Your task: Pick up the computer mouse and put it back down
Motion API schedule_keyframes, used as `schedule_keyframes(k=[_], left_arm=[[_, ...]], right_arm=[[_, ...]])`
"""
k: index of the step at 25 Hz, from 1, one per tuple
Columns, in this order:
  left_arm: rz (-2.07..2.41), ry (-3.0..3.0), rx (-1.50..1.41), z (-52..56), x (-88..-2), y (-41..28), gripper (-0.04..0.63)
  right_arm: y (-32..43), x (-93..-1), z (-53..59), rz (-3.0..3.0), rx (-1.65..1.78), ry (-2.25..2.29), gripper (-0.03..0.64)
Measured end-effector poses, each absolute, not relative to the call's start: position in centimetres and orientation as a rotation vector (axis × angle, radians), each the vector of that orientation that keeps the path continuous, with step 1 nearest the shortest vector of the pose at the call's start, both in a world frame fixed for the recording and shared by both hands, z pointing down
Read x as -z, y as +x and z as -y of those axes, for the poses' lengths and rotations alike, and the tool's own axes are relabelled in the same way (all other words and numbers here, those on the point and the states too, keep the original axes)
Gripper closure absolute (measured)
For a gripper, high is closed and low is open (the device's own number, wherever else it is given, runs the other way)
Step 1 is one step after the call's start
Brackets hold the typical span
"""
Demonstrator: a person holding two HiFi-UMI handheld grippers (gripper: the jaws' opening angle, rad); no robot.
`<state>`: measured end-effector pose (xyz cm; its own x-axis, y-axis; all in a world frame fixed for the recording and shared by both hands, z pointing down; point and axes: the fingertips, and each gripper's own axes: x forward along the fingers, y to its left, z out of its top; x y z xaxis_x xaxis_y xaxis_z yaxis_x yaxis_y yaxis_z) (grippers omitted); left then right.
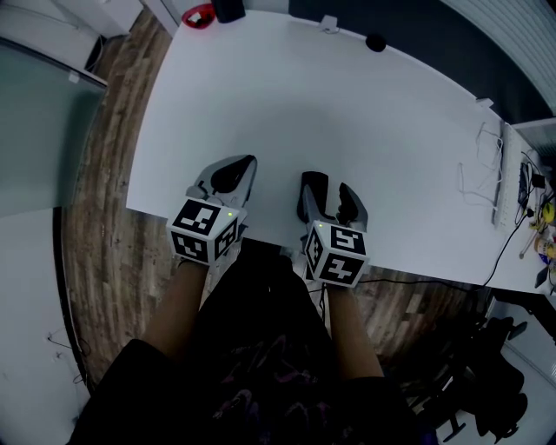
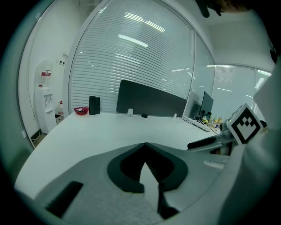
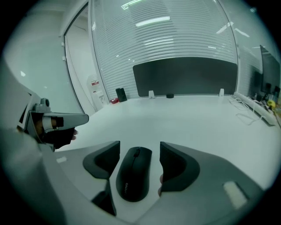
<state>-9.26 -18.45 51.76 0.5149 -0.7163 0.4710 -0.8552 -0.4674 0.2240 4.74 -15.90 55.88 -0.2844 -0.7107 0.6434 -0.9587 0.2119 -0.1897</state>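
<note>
Black matte computer mouse [image 3: 134, 173] lying flat on the white surface [image 3: 197, 116], between the two jaws of the right claw [image 3: 139, 147]. That claw is released: a gap shows on each side of the mouse, and neither pad presses on it. The left claw [image 2: 145, 149], near the surface's front edge, is clenched on nothing, its tips meeting. A small red dish [image 1: 199, 15] sits at the far corner.

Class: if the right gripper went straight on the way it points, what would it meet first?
Probably the mouse, lying between the open jaws of the right gripper; its down-tilted tips may reach the table about then; depth is unclear.
</note>
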Motion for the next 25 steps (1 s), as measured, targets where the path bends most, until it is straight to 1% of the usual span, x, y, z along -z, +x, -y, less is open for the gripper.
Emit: schedule_keyframes(k=[14,25], left_arm=[[1.343,2.406,-0.358,17.8,-46.8,-7.9,0.594],[1.406,2.463,-0.292,17.2,-42.9,-7.5,0.594]], right_arm=[[6.2,-49.0,16.5,2.186,-0.616,1.663,0.437],[6.6,-44.4,16.3,2.268,-0.477,1.709,0.494]])
